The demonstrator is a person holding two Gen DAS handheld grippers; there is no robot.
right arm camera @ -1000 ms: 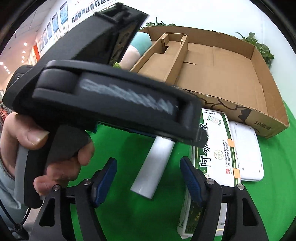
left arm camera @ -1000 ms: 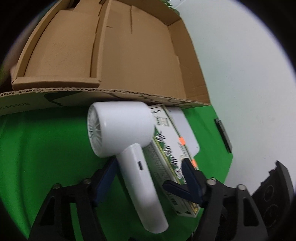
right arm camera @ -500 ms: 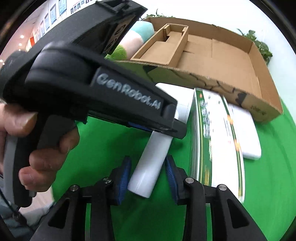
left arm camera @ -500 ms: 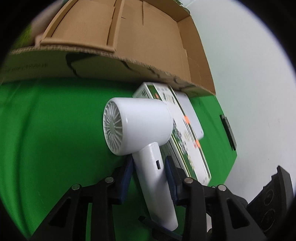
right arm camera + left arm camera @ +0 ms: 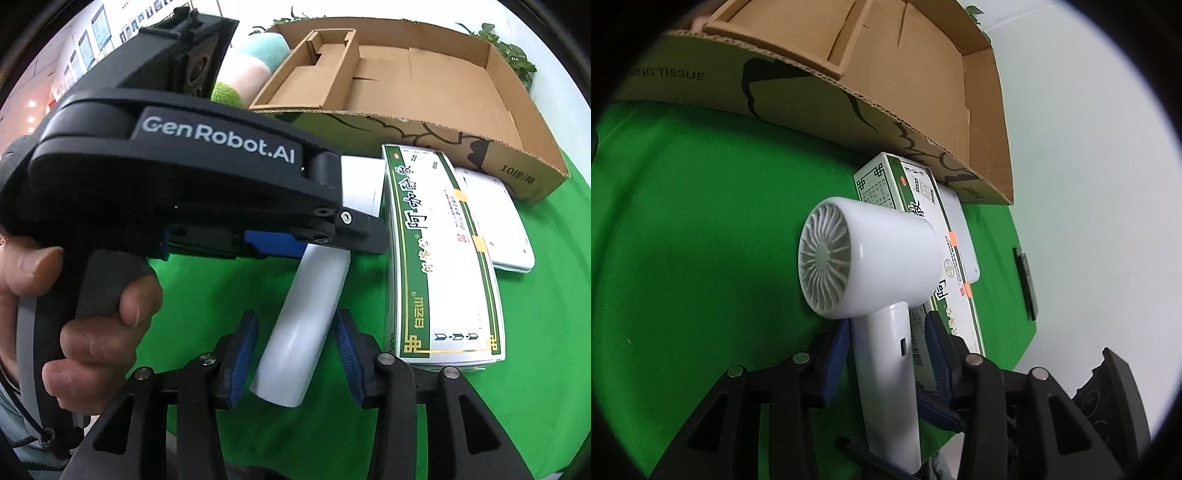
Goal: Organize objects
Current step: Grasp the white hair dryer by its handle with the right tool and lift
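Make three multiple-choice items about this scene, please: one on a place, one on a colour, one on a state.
1. Where does the green-and-white box lie?
A. Inside the cardboard tray
B. On the green cloth, in front of the cardboard tray
C. On top of the hair dryer

2. What colour is the hair dryer?
A. White
B. Black
C. Red

3. What is the left gripper doing?
A. It hangs open, far from everything
B. It holds the green-and-white box
C. It is shut on the hair dryer's handle

Key: 1 B, the box rests on the green cloth just before the cardboard tray wall. 2 A, the body and handle are white in both views. 3 C, the blue pads sit at both sides of the handle in the left wrist view.
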